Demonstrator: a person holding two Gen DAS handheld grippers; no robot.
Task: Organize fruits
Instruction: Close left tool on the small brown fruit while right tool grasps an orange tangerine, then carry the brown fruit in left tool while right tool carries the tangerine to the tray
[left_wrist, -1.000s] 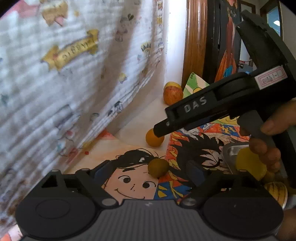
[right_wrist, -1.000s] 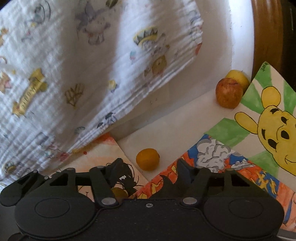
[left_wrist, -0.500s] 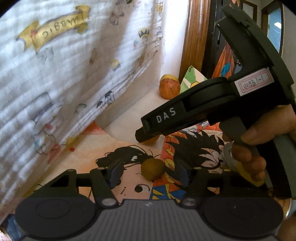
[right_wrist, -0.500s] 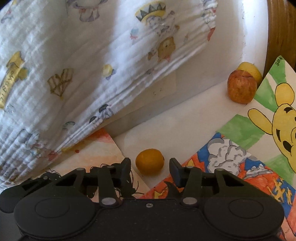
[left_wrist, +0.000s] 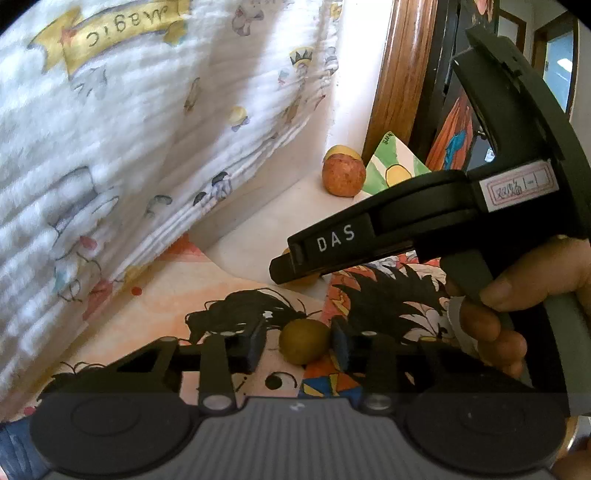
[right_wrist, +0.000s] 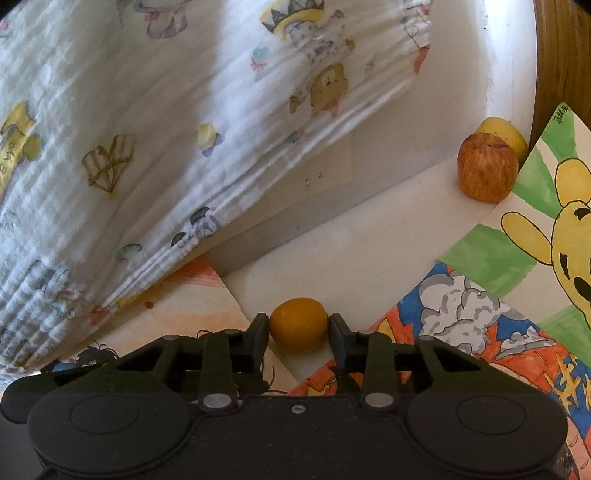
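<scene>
Right gripper (right_wrist: 299, 328) clamps the orange fruit (right_wrist: 298, 324) between its 2 fingers; left gripper (left_wrist: 298, 345) sits open, straddling the olive-green fruit (left_wrist: 303, 346).

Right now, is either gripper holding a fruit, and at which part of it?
The right gripper pinches the small round orange fruit at its two sides. The left gripper brackets the olive-green round fruit; only one finger touches it.
</scene>
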